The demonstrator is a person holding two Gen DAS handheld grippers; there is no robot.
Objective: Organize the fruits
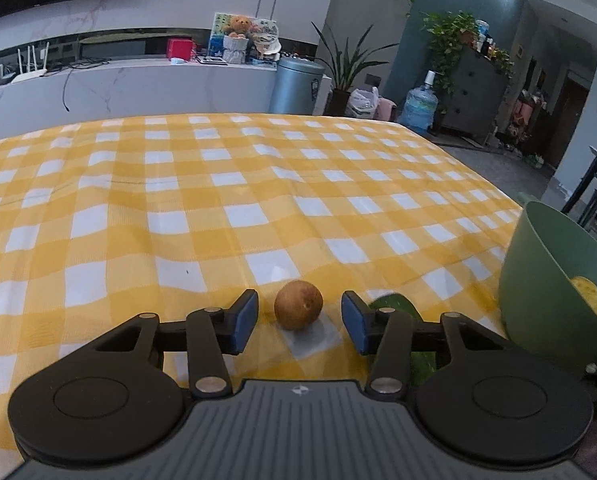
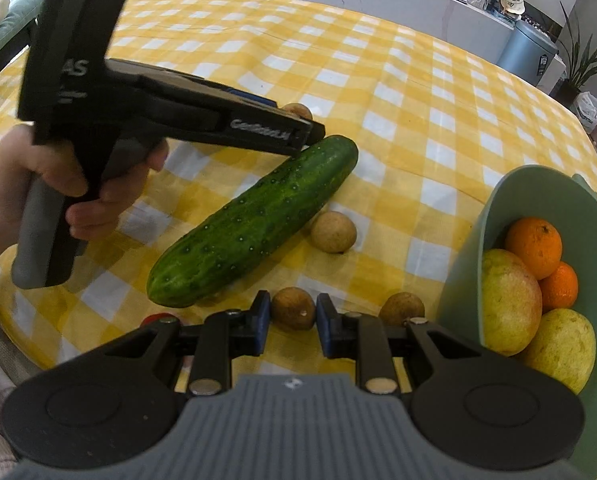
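Note:
A small round brown fruit lies on the yellow checked cloth between the pads of my left gripper, which is open with a gap on each side. From the right wrist view, that left gripper is held by a hand and its tips are over the far end of a cucumber. My right gripper is shut on another brown fruit low over the cloth. A green bowl at the right holds two oranges and yellow-green fruits.
Two more brown fruits lie between the cucumber and the bowl. A red thing peeks out by the cucumber's near end. The bowl stands close to the table's right edge. Past the far edge are a counter and a bin.

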